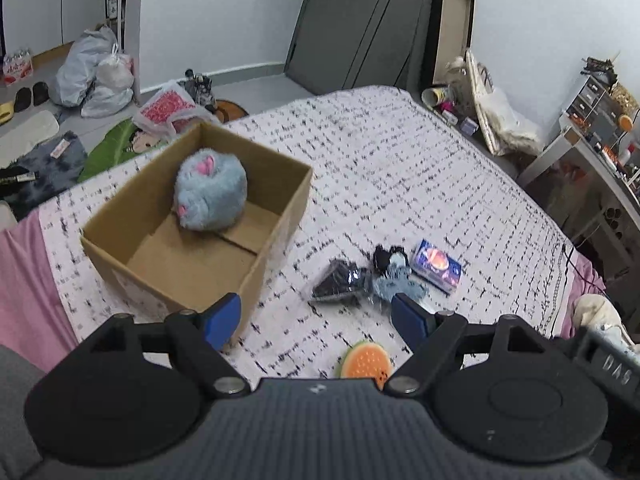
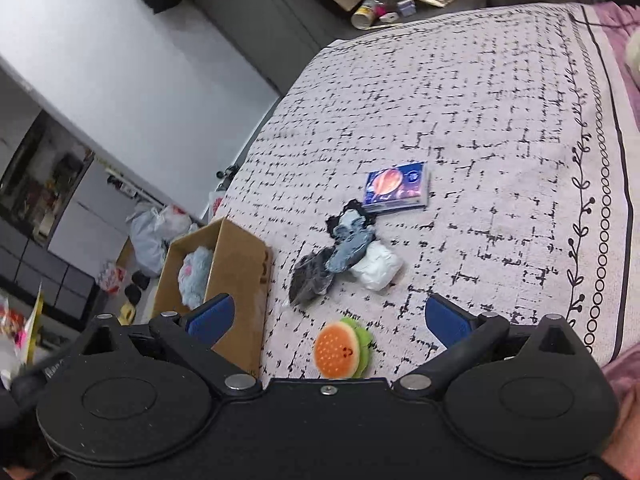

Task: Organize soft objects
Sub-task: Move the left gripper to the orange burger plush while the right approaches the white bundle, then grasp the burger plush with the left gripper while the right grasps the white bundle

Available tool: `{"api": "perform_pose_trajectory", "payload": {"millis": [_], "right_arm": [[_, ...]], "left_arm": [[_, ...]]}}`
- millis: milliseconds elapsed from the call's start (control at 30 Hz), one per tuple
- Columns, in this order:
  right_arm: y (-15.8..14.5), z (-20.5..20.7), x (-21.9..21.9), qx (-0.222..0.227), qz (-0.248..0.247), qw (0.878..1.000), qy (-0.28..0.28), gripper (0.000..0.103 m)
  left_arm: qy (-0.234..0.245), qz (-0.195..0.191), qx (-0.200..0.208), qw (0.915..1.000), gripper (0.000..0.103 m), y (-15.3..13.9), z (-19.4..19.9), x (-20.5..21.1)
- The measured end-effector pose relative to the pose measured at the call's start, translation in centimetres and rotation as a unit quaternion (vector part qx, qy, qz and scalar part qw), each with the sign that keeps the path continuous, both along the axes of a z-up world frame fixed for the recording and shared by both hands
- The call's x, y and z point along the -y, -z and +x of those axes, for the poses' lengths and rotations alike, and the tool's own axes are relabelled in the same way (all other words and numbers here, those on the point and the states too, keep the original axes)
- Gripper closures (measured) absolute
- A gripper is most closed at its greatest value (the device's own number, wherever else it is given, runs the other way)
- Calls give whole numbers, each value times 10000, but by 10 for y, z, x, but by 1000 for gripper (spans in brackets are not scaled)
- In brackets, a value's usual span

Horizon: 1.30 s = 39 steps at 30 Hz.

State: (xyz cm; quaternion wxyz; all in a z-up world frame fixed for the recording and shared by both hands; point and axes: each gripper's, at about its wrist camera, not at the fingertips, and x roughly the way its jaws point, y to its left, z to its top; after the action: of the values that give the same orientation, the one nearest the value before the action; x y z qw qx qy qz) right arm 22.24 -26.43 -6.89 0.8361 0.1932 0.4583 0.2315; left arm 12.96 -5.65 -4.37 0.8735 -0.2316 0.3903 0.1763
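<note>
Below, 2 handheld grippers are seen from their own cameras, both tilted down toward a bed. The left gripper [image 1: 316, 316] is shown with its blue-padded jaws spread wide and nothing between them; the right gripper [image 2: 328, 316] is likewise spread wide and empty. Just beyond the right jaws, near the front edge of the bedspread [image 2: 500, 120], a small plush hamburger [image 2: 342, 350] with an orange bun and green trim is seen lying flat; the same toy is glimpsed at the bottom of the left view, between the left jaws. Further out, a cluster of soft items is laid touching one another: a dark bundle in clear wrap [image 2: 310, 278], a grey-blue and black plush figure [image 2: 352, 236], and a white wrapped bundle [image 2: 376, 266] seen only in the right view. Just beside the cluster, a blue box printed with an orange planet [image 2: 396, 188] is set flat. To the left of these, an open cardboard box [image 1: 280, 184] is placed on the bedspread, and a round fluffy blue plush with pink ears [image 1: 210, 194] is held inside it, against the far wall. Beyond the bed, plastic bags [image 1: 94, 74] and shoes are scattered on the floor, and a cluttered desk [image 1: 592, 160] is seen at the right.
</note>
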Motion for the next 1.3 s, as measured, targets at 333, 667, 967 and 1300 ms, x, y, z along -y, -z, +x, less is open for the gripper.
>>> {"api": "perform_pose_trajectory", "payload": {"millis": [333, 667, 967, 1300], "right_arm": [[13, 18, 15, -226, 375, 9985, 334, 10], [38, 41, 19, -628, 462, 9957, 491, 25], [63, 60, 12, -846, 364, 9950, 375, 28], [86, 73, 8, -992, 532, 9933, 274, 37]], "left_arm": [[-18, -375, -270, 9989, 23, 37, 19, 22], [44, -616, -617, 9962, 25, 73, 39, 37], [93, -743, -928, 9929, 34, 109, 58, 51], [-232, -583, -674, 9958, 64, 115, 61, 47]]}}
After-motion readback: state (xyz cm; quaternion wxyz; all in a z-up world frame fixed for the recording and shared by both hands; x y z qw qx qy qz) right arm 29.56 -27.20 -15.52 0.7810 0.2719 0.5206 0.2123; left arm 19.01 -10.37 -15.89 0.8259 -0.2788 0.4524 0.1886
